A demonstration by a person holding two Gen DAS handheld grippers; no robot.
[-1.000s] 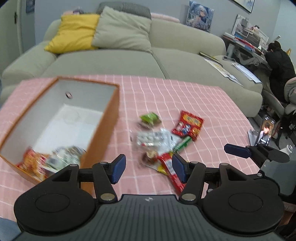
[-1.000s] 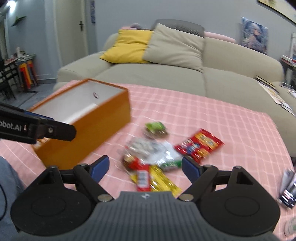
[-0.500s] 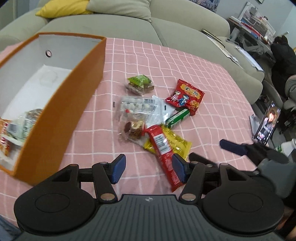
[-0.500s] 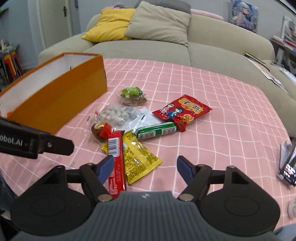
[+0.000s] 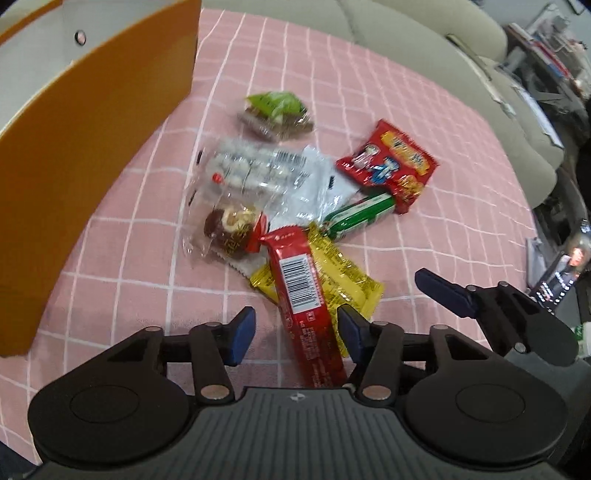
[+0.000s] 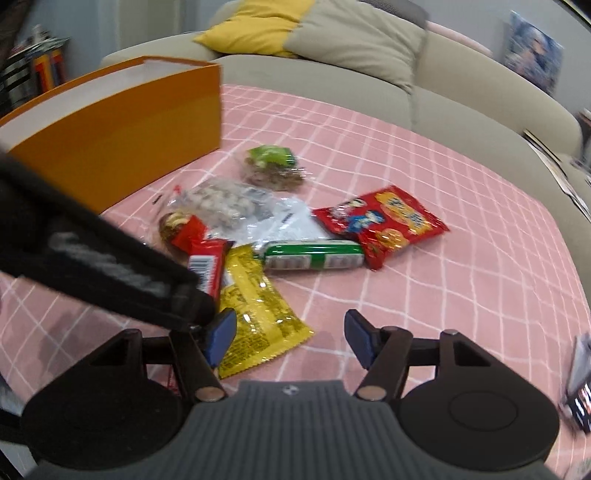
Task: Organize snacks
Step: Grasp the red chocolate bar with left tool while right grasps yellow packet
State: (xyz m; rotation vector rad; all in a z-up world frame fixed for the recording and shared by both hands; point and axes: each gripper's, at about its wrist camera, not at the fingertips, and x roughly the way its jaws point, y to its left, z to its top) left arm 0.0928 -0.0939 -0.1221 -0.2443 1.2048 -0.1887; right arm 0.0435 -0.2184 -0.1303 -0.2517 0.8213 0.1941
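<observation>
One red bar (image 5: pixel 306 295) lies between the closing left gripper's (image 5: pixel 297 334) jaws.

A pink tablecloth (image 6: pixel 461 206) with a white grid covered the table. Beyond its far edge stood a pale grey-green sofa (image 6: pixel 461 110). On the sofa's left part a yellow cushion (image 6: pixel 251 27) leaned beside a beige cushion (image 6: pixel 354 40), the two touching. A blurred poster (image 6: pixel 535 51) hung on the wall behind the sofa, to the right. Off the table's right edge a phone (image 5: pixel 561 277) showed a lit screen. Papers (image 5: pixel 535 107) lay on the sofa's right end.
</observation>
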